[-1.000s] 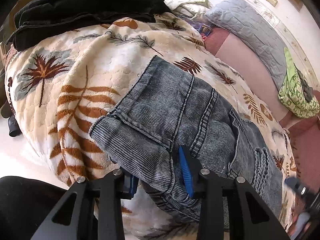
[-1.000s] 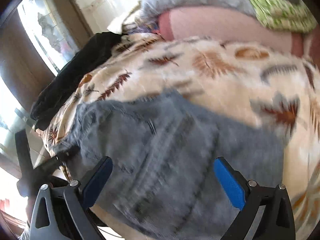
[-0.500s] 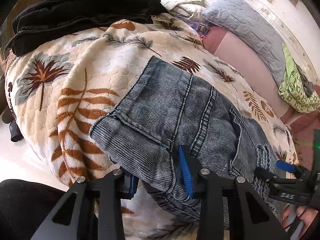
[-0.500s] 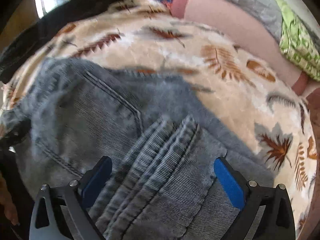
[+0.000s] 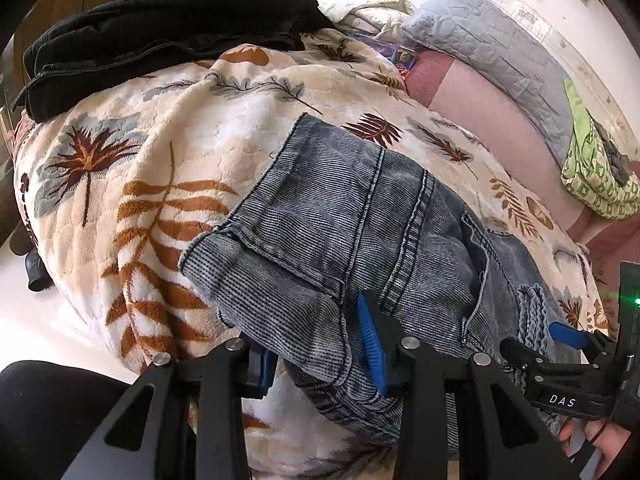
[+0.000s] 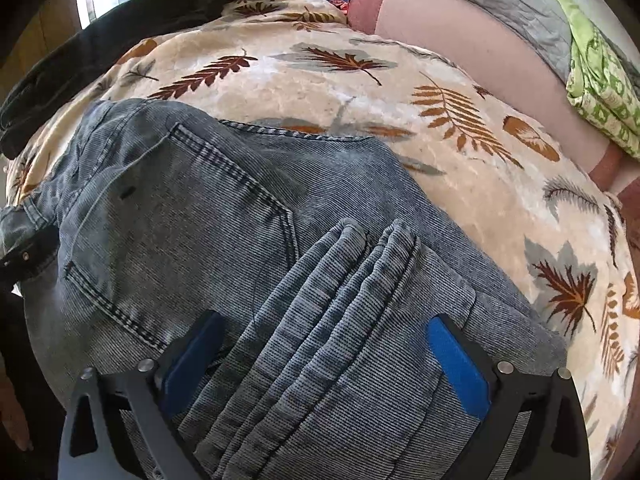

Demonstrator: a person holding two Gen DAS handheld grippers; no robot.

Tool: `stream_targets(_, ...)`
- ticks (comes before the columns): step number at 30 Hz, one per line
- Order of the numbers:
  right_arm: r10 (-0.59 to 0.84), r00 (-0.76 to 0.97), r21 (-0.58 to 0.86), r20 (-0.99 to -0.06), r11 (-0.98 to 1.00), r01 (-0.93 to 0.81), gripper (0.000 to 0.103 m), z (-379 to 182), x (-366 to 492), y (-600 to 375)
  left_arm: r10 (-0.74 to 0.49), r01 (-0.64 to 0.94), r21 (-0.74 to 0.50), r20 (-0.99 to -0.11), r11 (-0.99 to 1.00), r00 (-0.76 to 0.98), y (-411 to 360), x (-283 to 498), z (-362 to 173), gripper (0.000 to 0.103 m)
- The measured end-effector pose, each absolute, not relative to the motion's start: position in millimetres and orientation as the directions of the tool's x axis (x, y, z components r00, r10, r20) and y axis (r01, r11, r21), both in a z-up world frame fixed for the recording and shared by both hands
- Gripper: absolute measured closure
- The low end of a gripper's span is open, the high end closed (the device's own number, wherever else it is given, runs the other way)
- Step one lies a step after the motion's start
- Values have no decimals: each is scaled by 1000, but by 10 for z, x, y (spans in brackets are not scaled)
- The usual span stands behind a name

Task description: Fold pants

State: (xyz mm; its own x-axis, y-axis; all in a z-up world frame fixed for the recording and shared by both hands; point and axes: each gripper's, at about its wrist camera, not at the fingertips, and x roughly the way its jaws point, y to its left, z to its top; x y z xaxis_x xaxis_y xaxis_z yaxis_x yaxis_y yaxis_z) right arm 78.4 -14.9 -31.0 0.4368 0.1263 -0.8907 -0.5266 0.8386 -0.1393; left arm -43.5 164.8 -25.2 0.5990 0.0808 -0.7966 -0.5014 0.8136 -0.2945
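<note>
Lying folded on the leaf-print blanket (image 5: 168,152) near its front edge, the grey-blue jeans (image 5: 360,216) show hem ends and a back pocket (image 6: 168,216) on top. Left gripper (image 5: 320,354) is partly closed, its blue pads pinching a bunched fold of denim at the near edge (fabric fills the gap between the jaws). Right gripper (image 6: 324,364) stands wide apart over the stacked hem ridges (image 6: 360,276); denim lies between the pads, but whether either pad touches it cannot be told. Black garment (image 5: 160,36) lies at the blanket's far edge; grey pillow (image 5: 488,36) and green cloth (image 5: 596,172) sit well apart
</note>
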Motion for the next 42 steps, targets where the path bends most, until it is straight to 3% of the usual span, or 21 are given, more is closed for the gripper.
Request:
stream_targets(16, 140, 432, -122, -891, 842, -525, 1, -266, 820, -171, 82, -500, -293, -796, 815, 600, 1659, -432, -252, 64)
stream_targets(19, 207, 508, -80, -836, 870, -486, 1, 20, 727, -340, 87, -497, -285, -795, 820, 600, 1654, -432, -252, 64)
stream_targets(21, 171, 527, -106, -832, 884, -455, 0, 18, 715, -408, 101, -499, -269, -796, 824, 596, 1636, -421, -247, 64)
stream_targets(23, 70, 412, -167, -909, 842, -513, 1, -349, 782, -331, 118, -502, -249, -798, 829, 591, 1605, -403, -237, 64)
stream_targets(29, 317, 452, 143, -834, 915, -377, 0, -12, 822, -1095, 203, -487, -149, -776, 861, 597, 1454, -357, -14, 78)
stream_targets(35, 379, 578, 346, -723, 922, -172, 0, 167, 740, -2330, 294, -371, 26, -660, 928, 691, 873, -255, 562, 86)
stream_targets(39, 401, 679, 543, -615, 840, -5, 0, 227, 713, -3170, 278, -189, 214, -538, 958, 796, -15, -260, 895, 87)
stream_targets(42, 414, 716, 631, -562, 774, 47, 0, 248, 664, -3503, 193, -9, 341, -511, 940, 838, -753, -322, 847, 87)
